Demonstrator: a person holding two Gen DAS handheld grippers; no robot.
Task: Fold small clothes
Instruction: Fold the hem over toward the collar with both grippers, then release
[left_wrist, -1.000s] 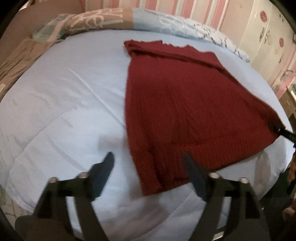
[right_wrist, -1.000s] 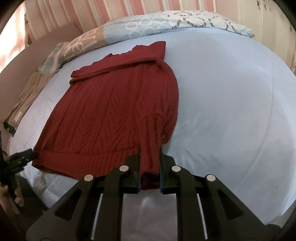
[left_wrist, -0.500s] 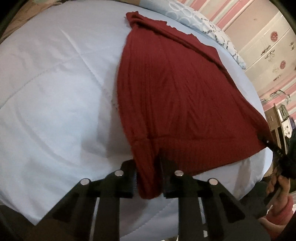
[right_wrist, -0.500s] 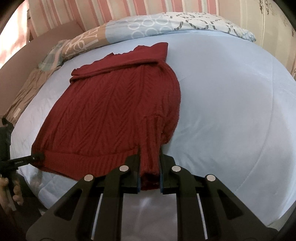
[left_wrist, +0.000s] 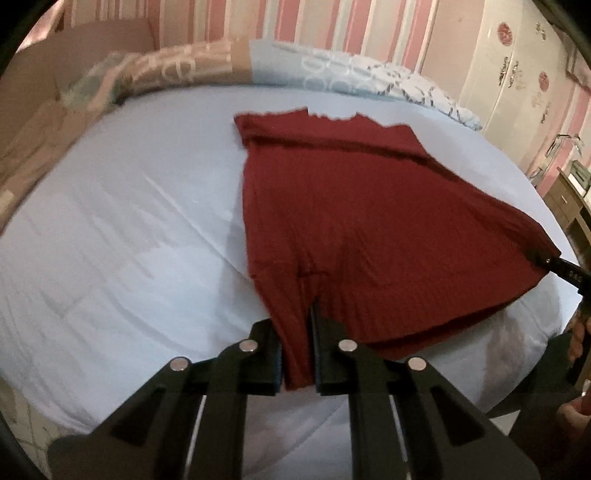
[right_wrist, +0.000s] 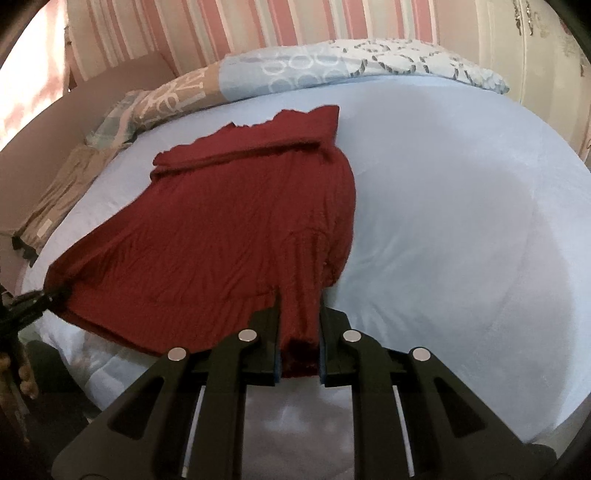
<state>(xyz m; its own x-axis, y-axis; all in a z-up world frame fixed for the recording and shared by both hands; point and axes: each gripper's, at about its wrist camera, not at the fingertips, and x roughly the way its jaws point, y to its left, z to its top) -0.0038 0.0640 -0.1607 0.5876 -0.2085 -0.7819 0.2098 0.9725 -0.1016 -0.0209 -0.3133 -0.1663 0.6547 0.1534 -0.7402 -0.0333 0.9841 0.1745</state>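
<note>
A dark red knitted sweater (left_wrist: 369, 221) lies on the pale blue bed, its collar at the far end and its hem toward me. My left gripper (left_wrist: 298, 354) is shut on the hem's left corner and lifts it slightly. My right gripper (right_wrist: 300, 350) is shut on the hem's right corner of the sweater (right_wrist: 240, 236). Each gripper shows in the other's view at the opposite corner: the right gripper (left_wrist: 546, 260) in the left wrist view, the left gripper (right_wrist: 40, 299) in the right wrist view.
The bed cover (left_wrist: 110, 240) spreads wide around the sweater. Patterned pillows (right_wrist: 332, 66) lie along the headboard. A folded beige cloth (right_wrist: 59, 192) sits at the bed's left edge. A white wardrobe (left_wrist: 517, 74) and a wooden stand (left_wrist: 569, 199) are at the right.
My left gripper went from open above the hem to shut on its left corner, then lifted and tilted up. My right gripper stayed shut on the right corner.
</note>
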